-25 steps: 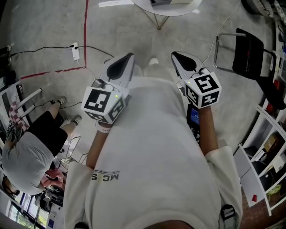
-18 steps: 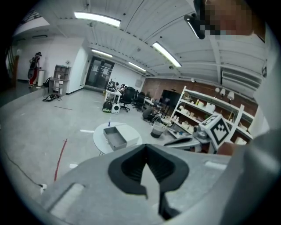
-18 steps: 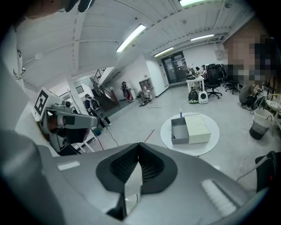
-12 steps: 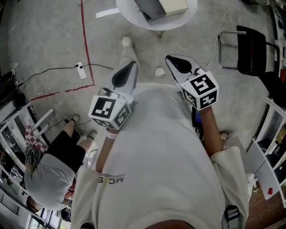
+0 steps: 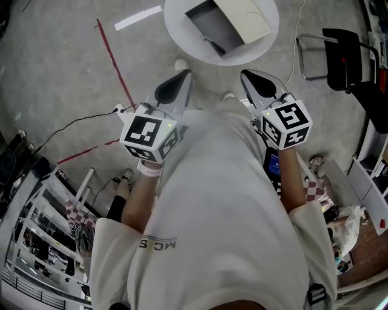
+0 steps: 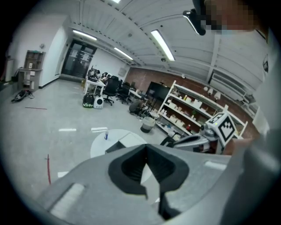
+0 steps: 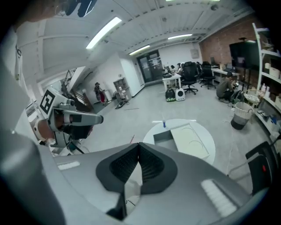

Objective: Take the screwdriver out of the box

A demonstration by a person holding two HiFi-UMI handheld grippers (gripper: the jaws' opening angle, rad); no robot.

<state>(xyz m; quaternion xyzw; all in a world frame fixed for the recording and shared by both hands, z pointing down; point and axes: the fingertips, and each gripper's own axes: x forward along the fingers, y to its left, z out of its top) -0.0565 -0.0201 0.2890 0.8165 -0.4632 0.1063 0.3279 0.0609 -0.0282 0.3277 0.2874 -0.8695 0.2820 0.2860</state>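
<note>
Round counter (image 5: pixel 176 18) on the floor ahead of the person, open box (image 5: pixel 209 27) on it, its lid (image 5: pixel 248 15) lying to the right, left gripper (image 5: pixel 182 75) and right gripper (image 5: pixel 250 77) side by side short of the counter, chair (image 5: pixel 342 57) off to the right

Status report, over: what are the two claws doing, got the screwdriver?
Left gripper, right gripper: both shut, empty, short of the table. Box open on it, untouched; screwdriver too small to make out. Nothing blocking the box.
</note>
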